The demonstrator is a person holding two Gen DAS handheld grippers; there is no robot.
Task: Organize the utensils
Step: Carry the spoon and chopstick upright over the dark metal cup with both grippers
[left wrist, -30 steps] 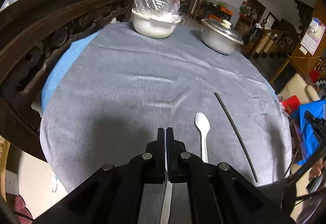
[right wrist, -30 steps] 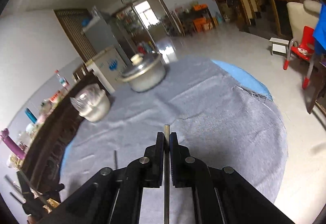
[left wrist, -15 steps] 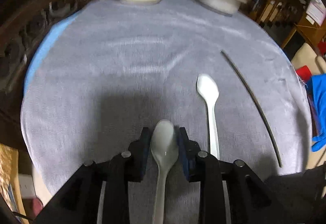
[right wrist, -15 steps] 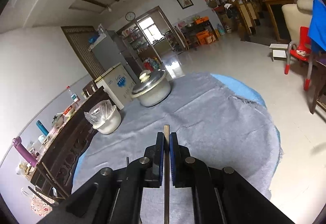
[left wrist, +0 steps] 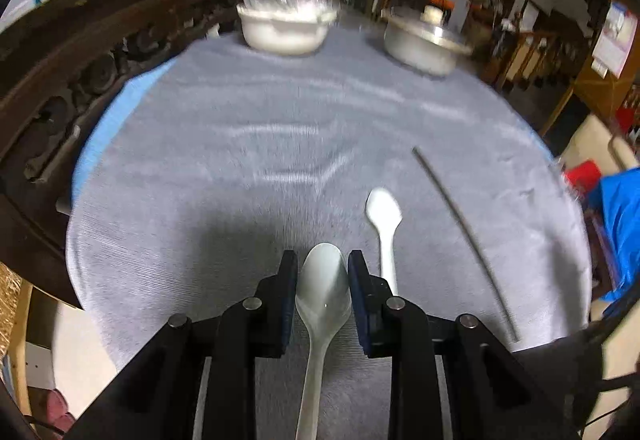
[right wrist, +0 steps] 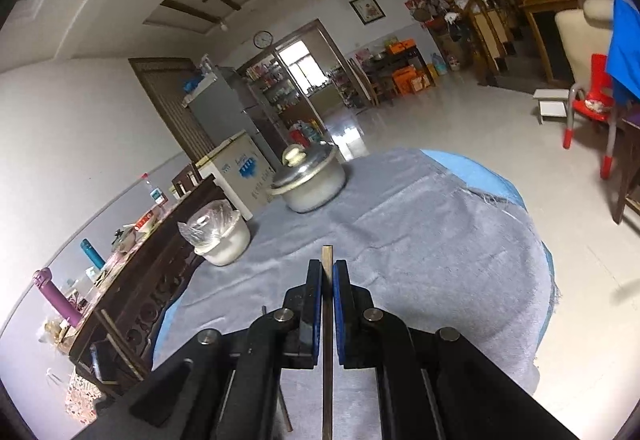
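**Two claws over the grey-clothed desk**

Two white spoons are showing in the left view: one spoon (left wrist: 324,288) is sitting between the spread left claw (left wrist: 322,260), whether its pads touch the bowl I cannot tell; a second spoon (left wrist: 384,216) is lying beside a dark chopstick (left wrist: 460,228) toward the desk's (left wrist: 240,160) right edge. Pressed together, the right claw (right wrist: 327,272) is pinching another chopstick (right wrist: 327,260).

left gripper (left wrist: 322,264) fingers parted, right gripper (right wrist: 327,272) clamped

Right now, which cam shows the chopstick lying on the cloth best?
Left wrist view: the loose chopstick lies full length on the grey cloth, right of the white spoon. Right wrist view shows only a dark sliver of it beside the right gripper.
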